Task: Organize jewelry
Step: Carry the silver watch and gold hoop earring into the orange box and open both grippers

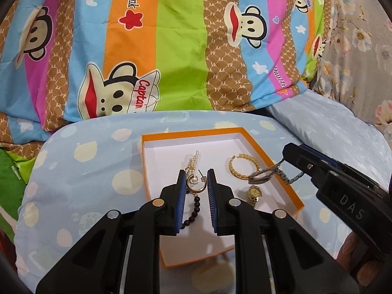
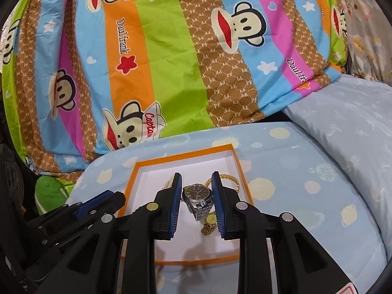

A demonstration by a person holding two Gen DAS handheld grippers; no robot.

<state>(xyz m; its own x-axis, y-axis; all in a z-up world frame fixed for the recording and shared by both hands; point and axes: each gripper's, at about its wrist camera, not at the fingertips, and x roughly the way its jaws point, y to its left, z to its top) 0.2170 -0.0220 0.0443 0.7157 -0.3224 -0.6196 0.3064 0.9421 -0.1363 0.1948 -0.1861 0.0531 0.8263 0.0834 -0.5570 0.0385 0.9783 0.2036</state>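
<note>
Left wrist view: mounted behind the left gripper, looking forward and down along its fingers, close over the near left part of the orange box. Right wrist view: set behind the right gripper, likewise forward and down, close over the box from its near right. Shared by both: the box, the gold watch inside it, the striped quilt beyond it.

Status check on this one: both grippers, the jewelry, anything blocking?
Left gripper open over the pearl earring in the orange box. Right gripper shut on the silver watch, above the box. Nothing blocking.
</note>
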